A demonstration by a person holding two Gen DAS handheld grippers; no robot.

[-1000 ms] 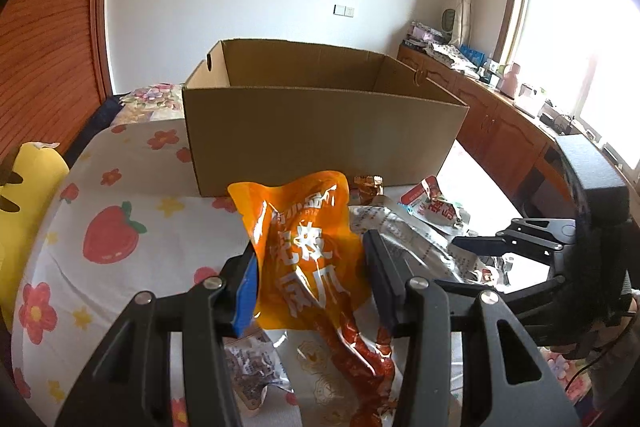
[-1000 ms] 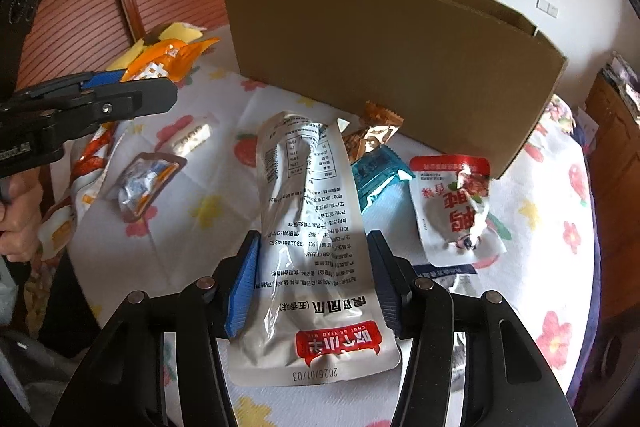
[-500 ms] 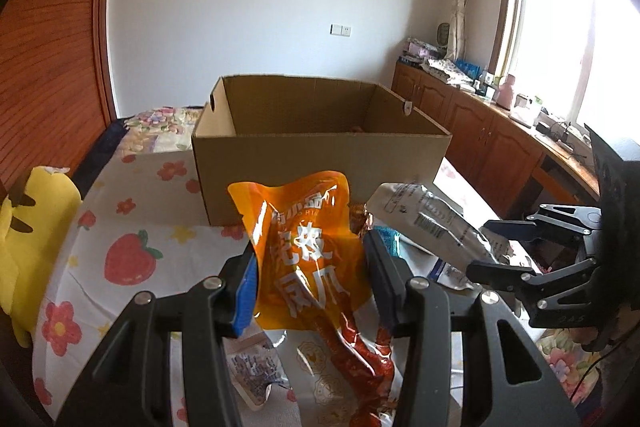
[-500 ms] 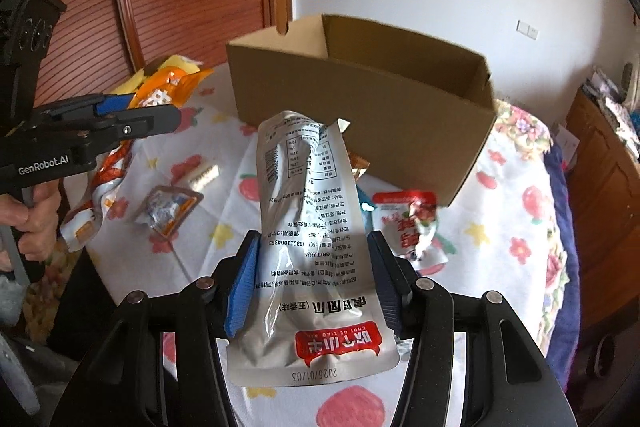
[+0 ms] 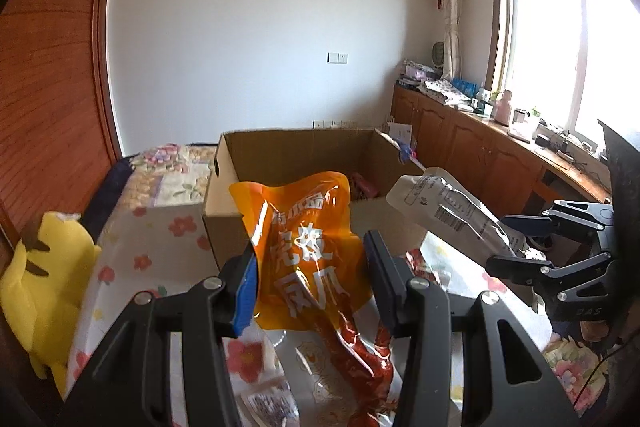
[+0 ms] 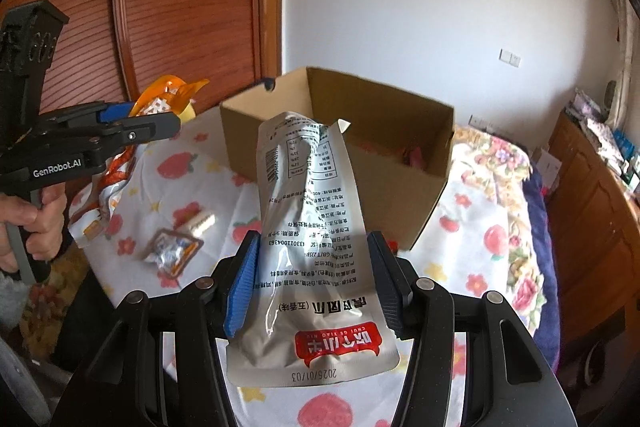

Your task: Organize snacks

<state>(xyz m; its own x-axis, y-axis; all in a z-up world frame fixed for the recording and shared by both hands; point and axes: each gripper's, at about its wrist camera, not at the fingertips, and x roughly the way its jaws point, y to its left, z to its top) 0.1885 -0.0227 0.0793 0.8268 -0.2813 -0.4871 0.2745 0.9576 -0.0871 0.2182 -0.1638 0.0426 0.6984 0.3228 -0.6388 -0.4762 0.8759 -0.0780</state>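
My left gripper [image 5: 308, 275] is shut on an orange snack pouch [image 5: 308, 247] and holds it above the table, in front of the open cardboard box [image 5: 224, 203]. My right gripper [image 6: 312, 275] is shut on a silver snack pouch [image 6: 308, 227], raised above the table and short of the box [image 6: 376, 179]. The silver pouch also shows in the left wrist view [image 5: 452, 207], and the orange pouch in the right wrist view [image 6: 168, 99]. A few snacks lie inside the box [image 6: 412, 155].
Small snack packs [image 6: 172, 247] lie on the flowered tablecloth [image 6: 472, 211]. A yellow plush toy [image 5: 44, 275] sits at the table's left. Wooden cabinets [image 5: 480, 155] run along the right wall under the window. A red pack [image 5: 420, 263] lies near the box.
Both grippers have risen with their pouches. The silver pouch was lifted off the table. The inside of the box now comes into view.
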